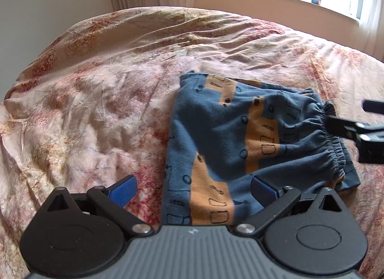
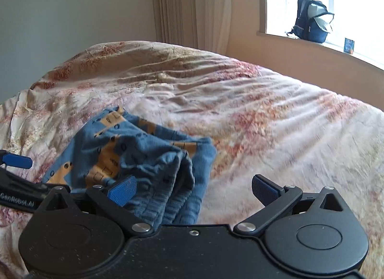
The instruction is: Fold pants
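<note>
Left wrist view, left to right: left gripper (image 1: 193, 190) is hovering low over the bed (image 1: 96, 92), its 2 blue fingers (image 1: 123, 189) spread wide and gripping nothing. The left-hand finger is sitting over bare floral bedspread, just beside the near-left edge of the pants (image 1: 230, 140). The right-hand finger is sitting over the pants' near-right part, close to the elastic waistband; whether it is touching the fabric I cannot tell. The pants, blue with orange patches and black outline prints, are lying folded into a compact block on the bedspread, right of the view's centre, with the near edge running in between the 2 fingers. Far right, the right gripper (image 1: 348, 120) is showing as black parts at the gathered waistband edge, touching or almost touching it.

Right wrist view, left to right: the left gripper's blue finger (image 2: 18, 160) is poking in at the left edge, beside the pants (image 2: 134, 152). The pants are lying bunched in layers, lower left of centre, waistband ridges facing the camera. Right gripper (image 2: 193, 190) is also spread wide, holding nothing. Its left-hand finger is lying over the waistband folds; the right-hand finger is sitting over bare bedspread (image 2: 276, 123), well apart from the pants. So the pants are lying under and behind the left-hand finger only. Backpack (image 2: 312, 22) is sitting on the windowsill (image 2: 276, 35) at upper right, curtain (image 2: 189, 3) hanging left of it.
</note>
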`<state>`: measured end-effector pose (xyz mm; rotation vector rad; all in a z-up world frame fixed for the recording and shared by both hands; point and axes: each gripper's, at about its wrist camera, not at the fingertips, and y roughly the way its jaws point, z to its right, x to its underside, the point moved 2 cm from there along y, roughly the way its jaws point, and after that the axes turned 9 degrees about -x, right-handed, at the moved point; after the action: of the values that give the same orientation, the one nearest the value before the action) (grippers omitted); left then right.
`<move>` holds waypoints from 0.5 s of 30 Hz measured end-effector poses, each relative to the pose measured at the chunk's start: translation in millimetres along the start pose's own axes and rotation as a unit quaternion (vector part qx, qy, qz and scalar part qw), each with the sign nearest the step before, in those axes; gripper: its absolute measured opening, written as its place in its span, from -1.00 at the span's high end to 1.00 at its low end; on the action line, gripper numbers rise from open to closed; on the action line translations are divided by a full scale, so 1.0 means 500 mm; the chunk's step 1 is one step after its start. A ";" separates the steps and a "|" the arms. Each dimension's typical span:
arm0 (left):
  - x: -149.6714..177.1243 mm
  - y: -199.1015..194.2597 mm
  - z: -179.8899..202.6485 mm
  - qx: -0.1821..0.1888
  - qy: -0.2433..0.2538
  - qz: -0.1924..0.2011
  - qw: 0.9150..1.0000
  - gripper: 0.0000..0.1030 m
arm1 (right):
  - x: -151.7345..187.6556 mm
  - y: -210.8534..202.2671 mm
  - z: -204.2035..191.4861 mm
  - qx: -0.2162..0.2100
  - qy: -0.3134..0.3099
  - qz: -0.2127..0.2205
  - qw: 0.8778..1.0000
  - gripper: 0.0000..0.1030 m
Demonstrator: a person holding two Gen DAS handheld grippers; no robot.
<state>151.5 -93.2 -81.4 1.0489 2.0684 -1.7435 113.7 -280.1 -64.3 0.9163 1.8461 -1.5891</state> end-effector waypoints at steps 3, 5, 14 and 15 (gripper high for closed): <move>0.019 0.014 0.029 -0.001 0.032 -0.005 0.999 -0.99 | -0.040 0.079 0.010 -0.006 -0.052 -0.027 0.998 -0.98; 0.035 0.025 0.039 0.004 0.042 -0.009 0.999 -0.99 | -0.044 0.118 0.033 0.017 -0.058 -0.059 0.996 -0.96; 0.008 -0.003 -0.004 0.047 -0.018 -0.012 0.999 -1.00 | -0.067 0.071 0.090 -0.018 0.018 -0.013 1.000 -0.97; 0.003 -0.008 -0.013 0.051 -0.031 -0.006 0.998 -1.00 | -0.080 0.076 0.067 -0.036 -0.009 -0.006 0.999 -0.99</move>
<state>149.4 -86.8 -77.7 0.9991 1.9716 -1.8792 167.1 -316.1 -62.9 0.8587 1.8868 -1.5236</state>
